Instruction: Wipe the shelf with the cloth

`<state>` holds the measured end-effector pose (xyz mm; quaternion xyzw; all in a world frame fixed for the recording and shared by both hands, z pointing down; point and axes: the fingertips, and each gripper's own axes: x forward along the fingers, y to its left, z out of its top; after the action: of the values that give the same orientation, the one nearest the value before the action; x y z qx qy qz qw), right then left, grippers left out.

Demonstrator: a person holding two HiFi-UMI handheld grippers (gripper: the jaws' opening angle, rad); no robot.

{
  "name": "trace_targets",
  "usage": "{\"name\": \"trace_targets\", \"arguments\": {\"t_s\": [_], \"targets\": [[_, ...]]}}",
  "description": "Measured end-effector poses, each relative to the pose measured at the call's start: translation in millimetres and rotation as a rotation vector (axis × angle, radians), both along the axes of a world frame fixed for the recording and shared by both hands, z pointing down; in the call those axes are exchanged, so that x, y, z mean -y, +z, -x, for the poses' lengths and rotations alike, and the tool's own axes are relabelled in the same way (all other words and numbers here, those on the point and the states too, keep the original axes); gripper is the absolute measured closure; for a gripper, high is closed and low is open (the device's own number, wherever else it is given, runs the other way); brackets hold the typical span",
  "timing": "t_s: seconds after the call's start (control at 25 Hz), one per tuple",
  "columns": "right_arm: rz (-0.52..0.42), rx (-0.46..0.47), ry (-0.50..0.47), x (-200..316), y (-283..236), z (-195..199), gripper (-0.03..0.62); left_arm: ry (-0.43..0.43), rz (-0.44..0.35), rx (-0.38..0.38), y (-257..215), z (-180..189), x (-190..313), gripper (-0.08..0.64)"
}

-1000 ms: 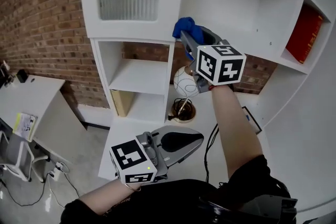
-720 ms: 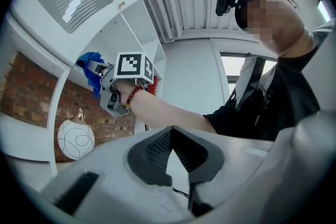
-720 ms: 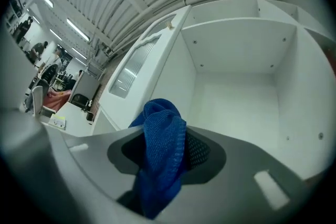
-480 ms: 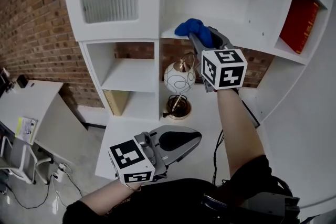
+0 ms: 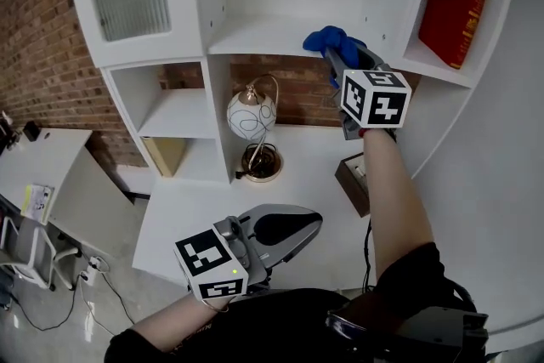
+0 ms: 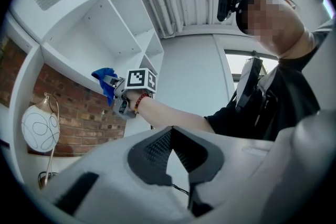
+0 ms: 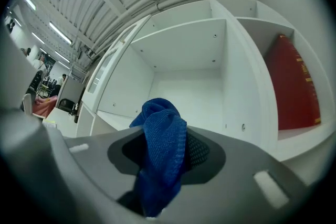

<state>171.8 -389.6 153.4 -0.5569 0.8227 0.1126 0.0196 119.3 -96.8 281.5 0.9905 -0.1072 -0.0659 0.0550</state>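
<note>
Cloth (image 5: 325, 38) slid right along shelf (image 5: 255, 35), clamped by right gripper (image 5: 335, 57); left gripper (image 5: 311, 223) jaws together, empty.

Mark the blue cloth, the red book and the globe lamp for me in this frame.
blue cloth (image 5: 330, 40), head view, on its bunched top.
red book (image 5: 452, 11), head view, middle of its red face.
globe lamp (image 5: 250, 111), head view, on the white round shade.
</note>
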Motion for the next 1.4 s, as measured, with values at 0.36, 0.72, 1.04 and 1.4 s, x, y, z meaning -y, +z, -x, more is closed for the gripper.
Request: {"name": "trace_targets", "arguments": {"t_s": [0.36, 0.72, 1.04, 1.4], "targets": [[0.052, 0.061, 0.023, -7, 3, -68, 0.442, -0.108, 0.019, 0.020, 11, -35, -43, 0.561], [0.176, 0.206, -0.168, -66, 61, -89, 0.440, -0.362, -0.129, -0.063, -2, -39, -74, 0.561], [0.400, 0.219, -0.378, -129, 169, -68, 0.434, -0.577, -0.011, -0.036, 28, -20, -49, 0.565], [0.606, 0.154, -0.488, -196, 278, -51, 0.433, -0.749, 0.099, -0.061, 74, -4, -33, 0.565]]}}
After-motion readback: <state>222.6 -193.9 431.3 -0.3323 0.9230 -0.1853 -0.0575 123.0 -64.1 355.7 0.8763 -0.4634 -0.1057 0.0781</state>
